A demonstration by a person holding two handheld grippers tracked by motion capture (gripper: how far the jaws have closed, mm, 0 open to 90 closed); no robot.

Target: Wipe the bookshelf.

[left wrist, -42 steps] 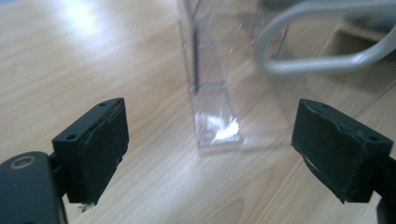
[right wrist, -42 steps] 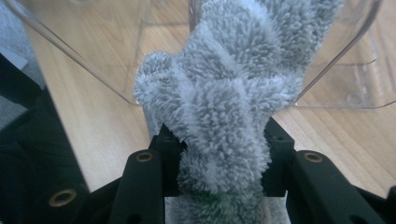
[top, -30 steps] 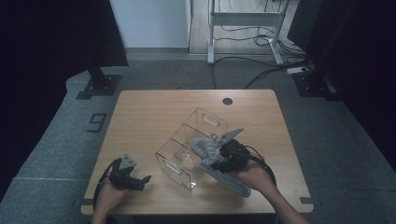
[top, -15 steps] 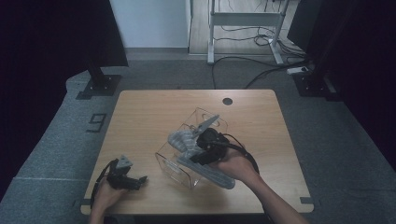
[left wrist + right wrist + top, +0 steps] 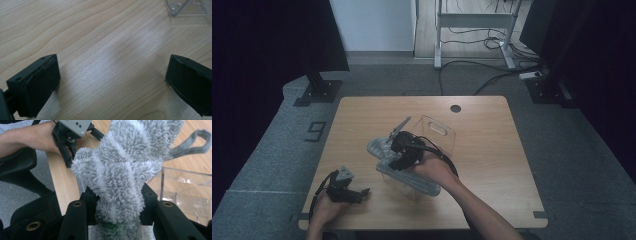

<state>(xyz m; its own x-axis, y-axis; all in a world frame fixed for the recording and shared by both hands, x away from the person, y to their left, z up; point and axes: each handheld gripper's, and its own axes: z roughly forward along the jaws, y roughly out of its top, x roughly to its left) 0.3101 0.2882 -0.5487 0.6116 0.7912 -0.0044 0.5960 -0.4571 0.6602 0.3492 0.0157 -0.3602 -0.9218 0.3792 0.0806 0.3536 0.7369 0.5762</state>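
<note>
The right tool (image 5: 398,145) is clamped on a fluffy grey cloth (image 5: 125,170), its two black jaws pressing into the bunched pile from either side, as the right gripper view makes plain. In the high view the cloth (image 5: 379,148) hangs from that tool above the middle of the desk (image 5: 492,150), with a thin grey loop (image 5: 401,125) sticking up and away from it toward the far side. Under and just behind the right hand (image 5: 432,167) sits a clear plastic box (image 5: 439,132), open at the top, with a slot handle cut in its far wall; the cloth is at the box's near left edge, and whether it touches the box cannot be told. The left tool (image 5: 357,194) rests low at the near left corner of the desk, well apart from the box, its jaws spread wide over bare wood with nothing between them in the left gripper view (image 5: 112,82). A corner of the clear box (image 5: 187,7) shows at the top right of that view.
</note>
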